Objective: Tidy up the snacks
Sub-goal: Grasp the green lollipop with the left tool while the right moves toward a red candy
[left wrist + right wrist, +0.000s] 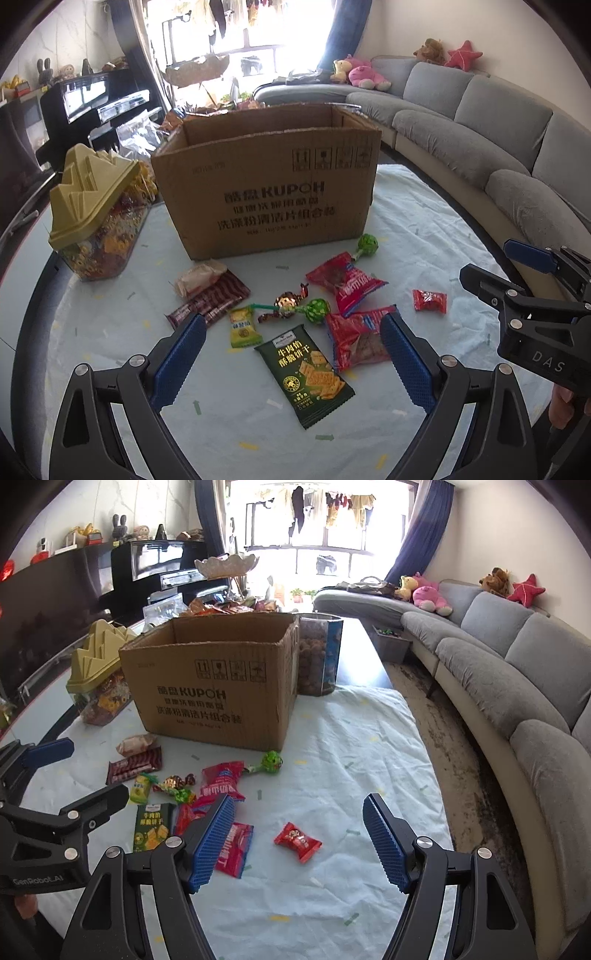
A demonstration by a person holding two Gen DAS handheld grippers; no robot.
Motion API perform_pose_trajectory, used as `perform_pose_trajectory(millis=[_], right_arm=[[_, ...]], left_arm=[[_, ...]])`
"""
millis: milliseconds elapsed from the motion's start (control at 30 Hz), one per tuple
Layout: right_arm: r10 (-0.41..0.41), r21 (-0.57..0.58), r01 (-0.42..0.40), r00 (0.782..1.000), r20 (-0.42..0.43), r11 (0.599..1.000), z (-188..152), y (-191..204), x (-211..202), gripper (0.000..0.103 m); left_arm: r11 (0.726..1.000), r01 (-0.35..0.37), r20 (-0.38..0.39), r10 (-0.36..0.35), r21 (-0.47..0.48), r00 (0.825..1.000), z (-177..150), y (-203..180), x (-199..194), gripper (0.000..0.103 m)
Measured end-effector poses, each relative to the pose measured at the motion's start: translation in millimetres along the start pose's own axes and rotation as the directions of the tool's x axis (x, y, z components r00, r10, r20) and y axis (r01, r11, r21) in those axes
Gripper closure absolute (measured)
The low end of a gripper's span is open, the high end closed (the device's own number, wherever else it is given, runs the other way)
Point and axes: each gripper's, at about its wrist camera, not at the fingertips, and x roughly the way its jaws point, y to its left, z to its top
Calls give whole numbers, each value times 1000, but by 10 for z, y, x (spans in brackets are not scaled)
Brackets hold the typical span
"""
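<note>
We hold both grippers, left (pixel 293 354) and right (pixel 299 840), spread wide and empty above scattered snacks: the green cracker packet (pixel 308 373) lies between our left fingers, the red candy (pixel 297 841) between our right. Beyond stands the cardboard box (pixel 266 184). Nothing is grasped yet; next likely calls for lowering and closing.

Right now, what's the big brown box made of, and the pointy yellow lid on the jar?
The big brown box looks like corrugated cardboard: matte brown, printed black lettering, raw cut edges at its open top. The pointy yellow lid seems to be molded plastic, dull and smooth with crisp stepped ridges. It sits on a clear jar, probably plastic too.
</note>
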Motion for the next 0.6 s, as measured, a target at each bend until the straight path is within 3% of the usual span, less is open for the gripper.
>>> perform_pose_trajectory(millis=[133, 600], right_arm=[[4, 18, -3, 999, -38, 1000, -108, -40, 120, 30], [-22, 53, 30, 990, -139, 998, -310, -151, 468, 30]], left_arm=[[1000, 14, -25, -14, -8, 1000, -64, -11, 104, 9], [998, 54, -71, -56, -30, 996, -82, -34, 393, 33]])
